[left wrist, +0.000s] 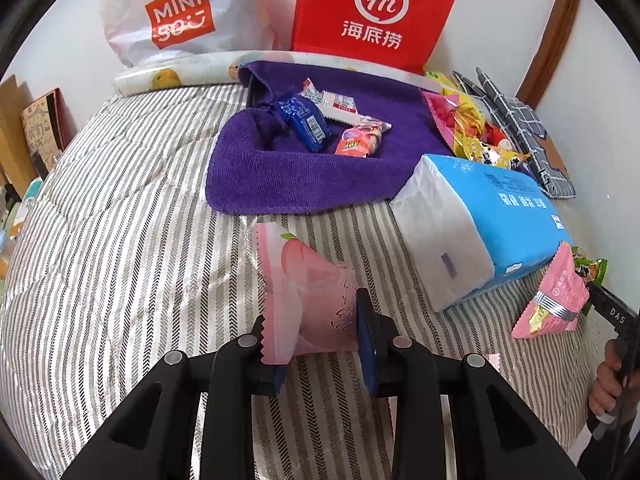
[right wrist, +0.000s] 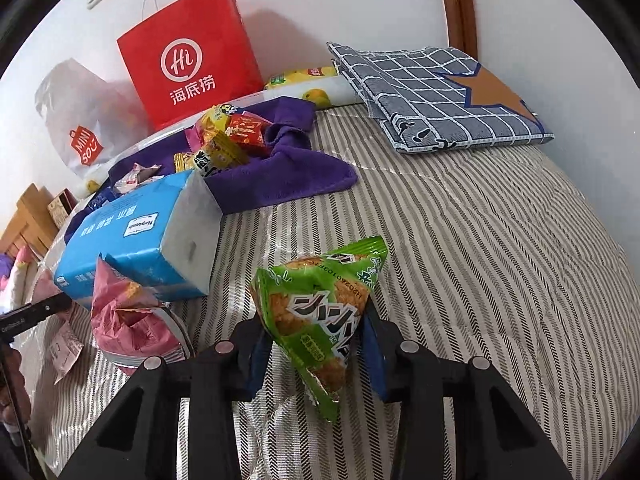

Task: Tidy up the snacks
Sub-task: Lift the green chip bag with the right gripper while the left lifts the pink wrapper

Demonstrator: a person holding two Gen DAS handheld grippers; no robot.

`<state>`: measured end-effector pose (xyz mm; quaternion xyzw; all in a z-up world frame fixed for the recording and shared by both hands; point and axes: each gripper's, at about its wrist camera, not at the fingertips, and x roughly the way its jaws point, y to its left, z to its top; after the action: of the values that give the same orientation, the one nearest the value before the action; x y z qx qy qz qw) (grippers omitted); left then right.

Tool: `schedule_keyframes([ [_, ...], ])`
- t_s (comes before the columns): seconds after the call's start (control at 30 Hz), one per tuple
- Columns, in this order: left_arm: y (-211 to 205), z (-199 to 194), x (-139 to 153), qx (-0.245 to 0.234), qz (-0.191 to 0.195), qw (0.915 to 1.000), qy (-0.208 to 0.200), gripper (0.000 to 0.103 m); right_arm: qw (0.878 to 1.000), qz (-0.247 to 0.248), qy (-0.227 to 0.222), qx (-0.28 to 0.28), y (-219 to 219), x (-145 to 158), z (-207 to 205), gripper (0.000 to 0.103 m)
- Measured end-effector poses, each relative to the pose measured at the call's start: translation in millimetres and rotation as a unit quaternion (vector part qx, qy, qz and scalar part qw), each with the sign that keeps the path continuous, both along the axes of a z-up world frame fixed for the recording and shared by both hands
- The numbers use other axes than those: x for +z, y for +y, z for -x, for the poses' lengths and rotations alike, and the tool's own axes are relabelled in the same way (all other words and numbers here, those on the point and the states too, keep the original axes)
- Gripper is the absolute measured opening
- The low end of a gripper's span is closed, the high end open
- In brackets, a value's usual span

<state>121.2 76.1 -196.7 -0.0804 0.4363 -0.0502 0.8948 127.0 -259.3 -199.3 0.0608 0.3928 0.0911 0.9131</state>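
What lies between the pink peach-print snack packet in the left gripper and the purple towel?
Only bare striped bedcover separates the pink peach-print snack packet from the purple towel, as the left wrist view shows.

The bed [left wrist: 120, 184] is covered by a quilt with grey and white stripes. Toward twelve o'clock in the left wrist view a purple towel [left wrist: 304, 176] lies spread on it. At three o'clock from the towel, touching its edge, lies a blue pack of tissues [left wrist: 492, 224]. Near the pack, toward five o'clock, a pink snack packet [left wrist: 554, 300] rests on the quilt. Along the wall at twelve o'clock lie a roll printed with fruit [left wrist: 176, 76], a red paper bag [left wrist: 372, 12] and a white plastic bag [left wrist: 176, 16]. At two o'clock lies a folded grey checked cloth [right wrist: 436, 96].
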Motion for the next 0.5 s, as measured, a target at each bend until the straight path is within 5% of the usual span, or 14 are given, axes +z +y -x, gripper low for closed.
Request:
schedule_keyframes([
  [0.5,-2.1,4.1,-3.4,0.011,-0.010,0.9994,-0.030,0.029,1.000,0.013,0.004,0.000,4.4,-1.5,-1.4,0.037],
])
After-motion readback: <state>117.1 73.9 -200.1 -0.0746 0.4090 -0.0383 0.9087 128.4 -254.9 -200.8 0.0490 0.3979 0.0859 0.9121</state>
